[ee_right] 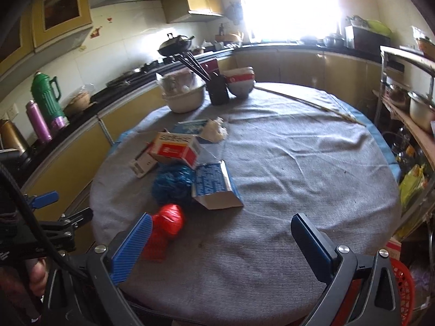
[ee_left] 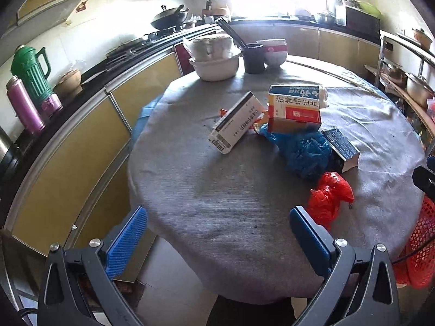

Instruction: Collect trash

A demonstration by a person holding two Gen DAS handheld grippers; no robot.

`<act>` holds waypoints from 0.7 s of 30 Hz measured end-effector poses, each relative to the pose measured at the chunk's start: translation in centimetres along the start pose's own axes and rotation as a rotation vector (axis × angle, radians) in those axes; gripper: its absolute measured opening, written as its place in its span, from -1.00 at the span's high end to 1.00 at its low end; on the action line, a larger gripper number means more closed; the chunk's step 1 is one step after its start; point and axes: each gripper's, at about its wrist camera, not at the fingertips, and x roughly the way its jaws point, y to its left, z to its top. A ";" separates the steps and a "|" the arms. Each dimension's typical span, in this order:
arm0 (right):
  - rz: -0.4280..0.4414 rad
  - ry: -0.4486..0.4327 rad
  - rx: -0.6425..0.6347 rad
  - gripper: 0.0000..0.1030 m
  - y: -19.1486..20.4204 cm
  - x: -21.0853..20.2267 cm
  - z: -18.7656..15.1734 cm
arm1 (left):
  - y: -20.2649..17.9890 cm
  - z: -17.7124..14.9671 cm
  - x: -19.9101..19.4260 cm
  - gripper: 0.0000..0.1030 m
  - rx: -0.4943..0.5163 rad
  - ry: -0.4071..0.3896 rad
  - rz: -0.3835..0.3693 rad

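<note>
A round tabletop (ee_left: pixel 206 190) covered by a grey cloth is seen from both wrist views. The left gripper (ee_left: pixel 217 233) is held at the near edge, its fingers (ee_left: pixel 126 241) spread wide with nothing between them. The right gripper (ee_right: pixel 223 244) is likewise held over the near edge, fingers (ee_right: pixel 133 247) wide apart and empty.

The trash is grouped near the tabletop centre. In the left view, a red bag (ee_left: pixel 330 197) is located at 1 o'clock from the gripper, just beyond the right finger. A blue bag (ee_left: pixel 301 152) lies farther out at 1 o'clock, touching the red bag's far side. A dark blue box (ee_left: pixel 341 146) lies just right of the blue bag. An orange box (ee_left: pixel 295 108) is propped on the blue bag's far edge. A white box (ee_left: pixel 235 123) leans tilted at 12 o'clock, left of the orange box. Crumpled tissue (ee_right: pixel 216 130) is noted behind the boxes.

In the right view, the red bag (ee_right: pixel 167 222) sits at 11 o'clock, beside the left fingertip; contact cannot be told.

At the far edge, a basin (ee_left: pixel 214 66), a dark cup (ee_left: pixel 254 58) holding chopsticks, and stacked bowls (ee_left: pixel 274 51) are recorded. A red basket (ee_left: pixel 420 247) is seen below the tabletop at 3 o'clock in the left view.
</note>
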 end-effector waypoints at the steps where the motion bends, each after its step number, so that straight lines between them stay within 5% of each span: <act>1: 0.003 -0.006 -0.012 -1.00 0.4 -0.3 0.0 | 0.2 -0.1 -0.2 -1.00 -0.003 -0.005 0.002; 21: 0.014 -0.038 -0.049 -1.00 2.4 -2.4 -0.3 | 1.2 -0.9 -1.6 -1.00 -0.022 -0.033 -0.011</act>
